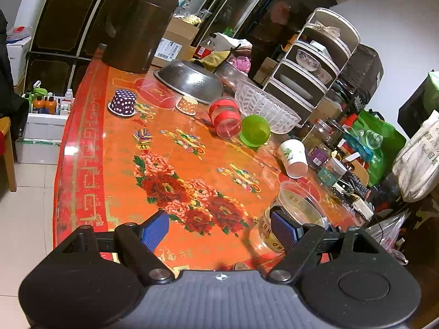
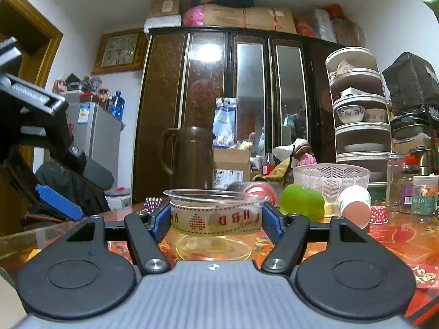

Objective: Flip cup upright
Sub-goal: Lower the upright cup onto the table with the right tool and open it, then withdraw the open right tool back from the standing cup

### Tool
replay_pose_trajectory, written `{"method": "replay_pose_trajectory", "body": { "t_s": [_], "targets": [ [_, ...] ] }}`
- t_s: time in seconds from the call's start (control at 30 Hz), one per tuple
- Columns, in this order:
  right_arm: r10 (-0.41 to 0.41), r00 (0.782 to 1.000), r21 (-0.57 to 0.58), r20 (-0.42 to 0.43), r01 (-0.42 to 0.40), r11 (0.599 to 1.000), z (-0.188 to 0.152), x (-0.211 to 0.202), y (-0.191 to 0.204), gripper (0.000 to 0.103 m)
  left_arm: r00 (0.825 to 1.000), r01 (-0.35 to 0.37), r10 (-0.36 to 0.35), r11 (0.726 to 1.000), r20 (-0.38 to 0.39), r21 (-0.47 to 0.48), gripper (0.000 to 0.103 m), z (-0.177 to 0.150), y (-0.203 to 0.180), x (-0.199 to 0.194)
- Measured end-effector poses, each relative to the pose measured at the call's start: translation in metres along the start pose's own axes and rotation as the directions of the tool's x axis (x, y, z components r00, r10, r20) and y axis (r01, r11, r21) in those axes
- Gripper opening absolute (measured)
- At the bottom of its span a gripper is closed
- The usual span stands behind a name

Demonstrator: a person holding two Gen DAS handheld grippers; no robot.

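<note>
Right wrist: clear cup between right tool pads.

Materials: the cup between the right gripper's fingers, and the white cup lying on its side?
Clear cup: thin transparent plastic, apparently; the table shows through it, with a printed band around it. White cup: looks like matte paper, opaque, with a green print.

You are in a cluttered home living and dining room: a red floral tablecloth fills the frame centre, a dark mirrored wardrobe piled with boxes spans the background, a wall clock hangs upper left, and stacked dish shelves stand at right.
</note>
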State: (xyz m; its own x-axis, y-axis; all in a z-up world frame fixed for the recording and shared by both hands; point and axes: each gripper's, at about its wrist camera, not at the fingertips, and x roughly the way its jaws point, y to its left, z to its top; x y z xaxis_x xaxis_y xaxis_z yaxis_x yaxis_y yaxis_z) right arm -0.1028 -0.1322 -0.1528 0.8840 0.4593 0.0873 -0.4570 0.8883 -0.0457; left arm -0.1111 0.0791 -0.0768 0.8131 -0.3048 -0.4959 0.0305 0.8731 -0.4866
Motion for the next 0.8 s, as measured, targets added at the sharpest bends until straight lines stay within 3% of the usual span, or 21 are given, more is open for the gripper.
{"method": "replay_pose_trajectory", "body": {
  "t_s": [0.33, 0.43, 0.5, 0.6, 0.7, 0.8],
  "targets": [
    [0.018, 0.999, 0.018, -0.032, -0.017, 1.0, -0.001, -0.003, 0.0, 0.086, 1.0, -0.027, 0.027, 0.999, -0.001, 0.019, 0.085, -0.005, -0.005, 0.002],
    [0.026, 0.998, 0.076, -0.053, -0.022, 0.997, 0.004, -0.007, -0.009, 0.09, 0.998, -0.065, 0.063, 0.996, 0.028, 0.055, 0.095, -0.008, -0.008, 0.003],
    [0.021, 0.998, 0.084, -0.061, -0.015, 0.996, 0.008, -0.017, -0.013, 0.1, 0.993, -0.107, 0.101, 0.99, 0.064, 0.095, 0.102, -0.011, -0.011, 0.002],
    [0.029, 0.996, 0.097, -0.079, -0.022, 0.995, 0.022, -0.034, -0.024, 0.102, 0.982, -0.17, 0.152, 0.969, 0.112, 0.181, 0.103, -0.015, -0.017, -0.002],
    [0.021, 0.989, 0.068, -0.144, -0.012, 0.998, 0.047, -0.044, -0.035, 0.102, 0.977, -0.199, 0.174, 0.951, 0.124, 0.236, 0.103, -0.016, -0.022, -0.01],
    [-0.006, 0.961, 0.084, -0.277, 0.031, 0.996, 0.076, -0.047, -0.045, 0.102, 0.974, -0.213, 0.182, 0.942, 0.135, 0.26, 0.103, -0.016, -0.03, -0.026]
  ]
}}
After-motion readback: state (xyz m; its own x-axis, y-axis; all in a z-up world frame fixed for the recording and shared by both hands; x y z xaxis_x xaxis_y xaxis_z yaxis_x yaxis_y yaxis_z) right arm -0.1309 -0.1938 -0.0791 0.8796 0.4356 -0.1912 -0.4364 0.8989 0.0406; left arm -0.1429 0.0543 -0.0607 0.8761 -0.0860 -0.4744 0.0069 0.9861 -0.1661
